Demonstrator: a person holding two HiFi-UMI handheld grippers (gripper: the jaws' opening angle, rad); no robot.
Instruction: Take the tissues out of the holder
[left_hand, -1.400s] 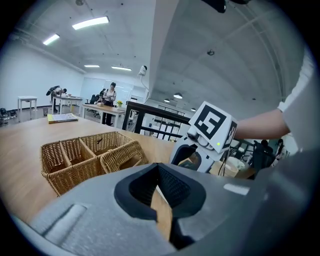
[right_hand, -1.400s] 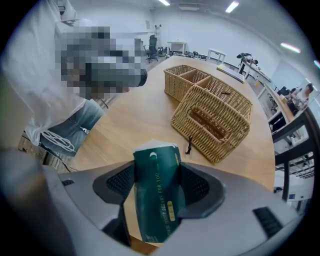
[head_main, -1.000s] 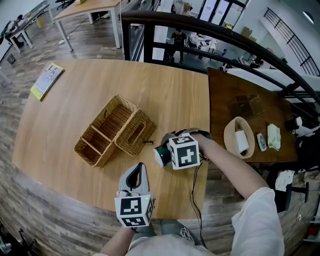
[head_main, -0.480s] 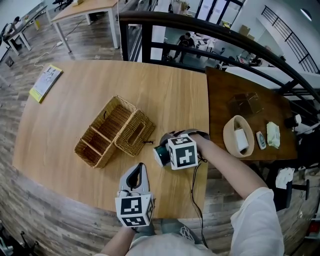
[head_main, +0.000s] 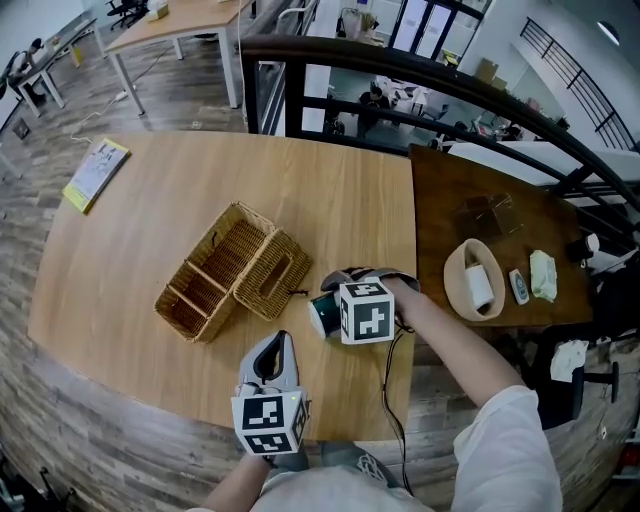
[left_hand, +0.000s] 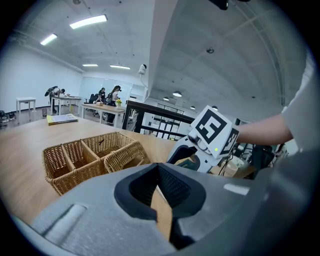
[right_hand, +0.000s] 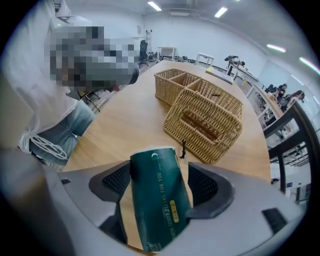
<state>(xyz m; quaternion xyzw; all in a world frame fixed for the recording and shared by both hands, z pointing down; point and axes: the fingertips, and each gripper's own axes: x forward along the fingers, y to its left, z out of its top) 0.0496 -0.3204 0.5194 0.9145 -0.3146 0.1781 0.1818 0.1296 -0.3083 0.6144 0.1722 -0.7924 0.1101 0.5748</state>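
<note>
A green tissue pack (head_main: 320, 318) lies on the wooden table (head_main: 150, 230) just right of the wicker holder. The holder's slotted wicker cover (head_main: 272, 275) leans against the divided basket (head_main: 205, 285). My right gripper (head_main: 328, 308) points steeply down over the pack. In the right gripper view the pack (right_hand: 160, 200) lies between the spread jaws, which have just been opening, with bare wood showing beside the right pad. My left gripper (head_main: 275, 345) rests near the table's front edge, its tips together and nothing in it.
A yellow booklet (head_main: 95, 172) lies at the table's far left. A darker side table (head_main: 500, 235) on the right carries an oval wooden dish (head_main: 452, 272) and small items. A black cable (head_main: 390, 385) runs off the front edge. A dark railing (head_main: 400, 70) stands behind.
The right gripper's marker cube has turned slightly over the green pack. The left gripper and the wicker holder have kept their places.
</note>
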